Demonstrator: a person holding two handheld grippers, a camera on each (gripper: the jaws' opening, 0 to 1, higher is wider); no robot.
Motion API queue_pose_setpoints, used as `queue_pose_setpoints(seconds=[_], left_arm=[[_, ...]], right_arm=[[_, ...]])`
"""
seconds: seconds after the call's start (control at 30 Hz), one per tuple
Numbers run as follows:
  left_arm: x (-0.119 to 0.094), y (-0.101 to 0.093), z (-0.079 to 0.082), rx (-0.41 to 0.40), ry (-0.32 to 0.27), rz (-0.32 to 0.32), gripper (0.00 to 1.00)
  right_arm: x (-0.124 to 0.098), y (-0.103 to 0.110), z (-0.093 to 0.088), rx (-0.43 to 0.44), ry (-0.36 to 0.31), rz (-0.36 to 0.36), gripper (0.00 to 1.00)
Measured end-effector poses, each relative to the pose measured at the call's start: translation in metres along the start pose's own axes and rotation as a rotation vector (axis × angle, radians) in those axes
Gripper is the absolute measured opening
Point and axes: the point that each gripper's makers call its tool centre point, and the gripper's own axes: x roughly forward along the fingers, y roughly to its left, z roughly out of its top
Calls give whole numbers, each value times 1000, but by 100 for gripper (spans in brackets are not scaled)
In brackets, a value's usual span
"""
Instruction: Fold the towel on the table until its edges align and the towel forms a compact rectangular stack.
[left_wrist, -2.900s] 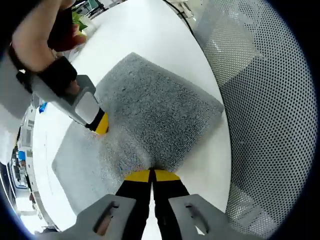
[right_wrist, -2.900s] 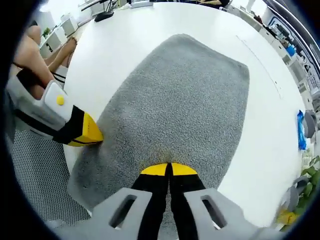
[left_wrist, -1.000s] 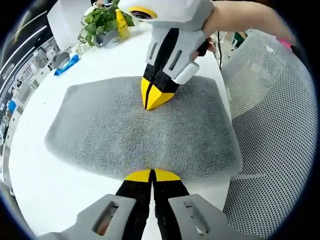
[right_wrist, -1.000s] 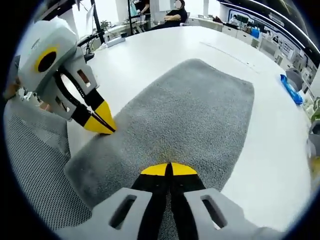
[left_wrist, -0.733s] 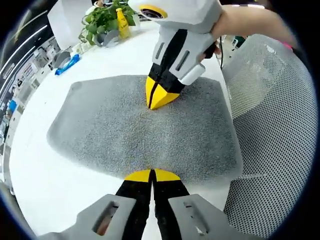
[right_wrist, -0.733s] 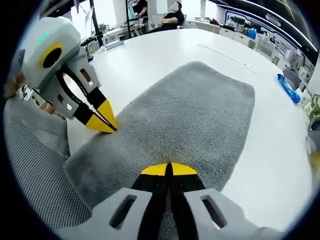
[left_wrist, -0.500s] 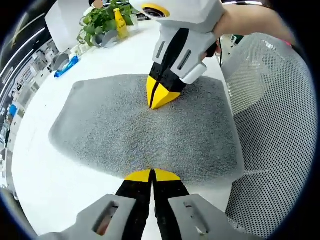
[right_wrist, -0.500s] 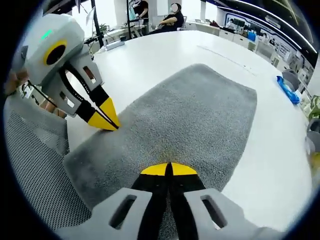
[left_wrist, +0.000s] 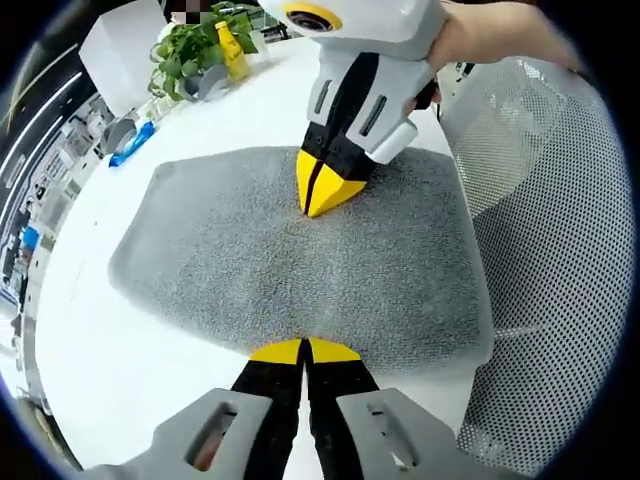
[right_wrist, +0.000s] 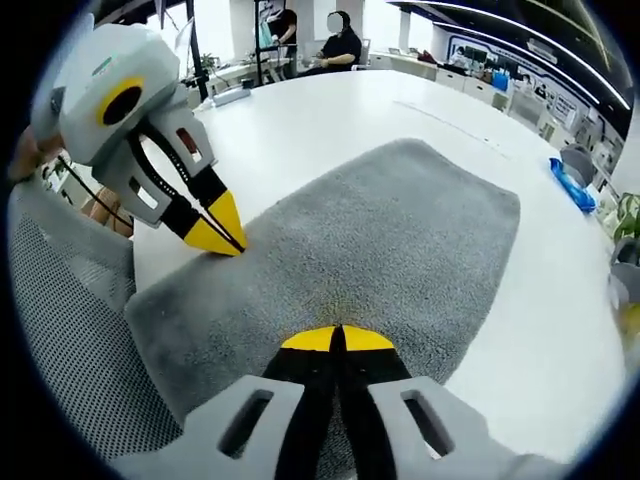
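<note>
A grey towel (left_wrist: 280, 260) lies flat on the white table (left_wrist: 110, 350), close to the table's edge. My left gripper (left_wrist: 302, 350) is shut, its yellow tips pinching the towel's near edge. The right gripper (left_wrist: 322, 192) comes down from the top of the left gripper view, shut, with its tips pressed into the towel's far side. In the right gripper view the towel (right_wrist: 400, 240) stretches away from my right gripper (right_wrist: 338, 340), shut on the pile. The left gripper (right_wrist: 222, 238) enters there from the left, shut at the towel's edge.
A mesh chair (left_wrist: 560, 250) stands against the table edge beside the towel, and the chair (right_wrist: 70, 340) shows again low left. A potted plant (left_wrist: 190, 45), a yellow bottle (left_wrist: 232, 50) and a blue item (left_wrist: 132, 142) sit across the table. People (right_wrist: 340, 40) sit at its far end.
Since 2.9 s ago both hands have swung round, so the grippers now face each other across the towel. Over the last second both stay shut, with only a small shift.
</note>
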Motion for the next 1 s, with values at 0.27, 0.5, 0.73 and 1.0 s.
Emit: queue_pose_setpoints(seconds=[0.27,0.5,0.73,1.0], left_arm=[[0,0,0,38,22,35,1],[-1,0,0,37,-21,29,1],[-8,-7,6,115,45,8,6],[-23,-57,26,164,-117,-165,26]], right_arm=[[-1,1,1,-44,-50,-24,0],[-2,1,2,-5,-138,-22,0],[-3,1,2,39,-187,5,0],[-2,2,2,55,-190,15,0]])
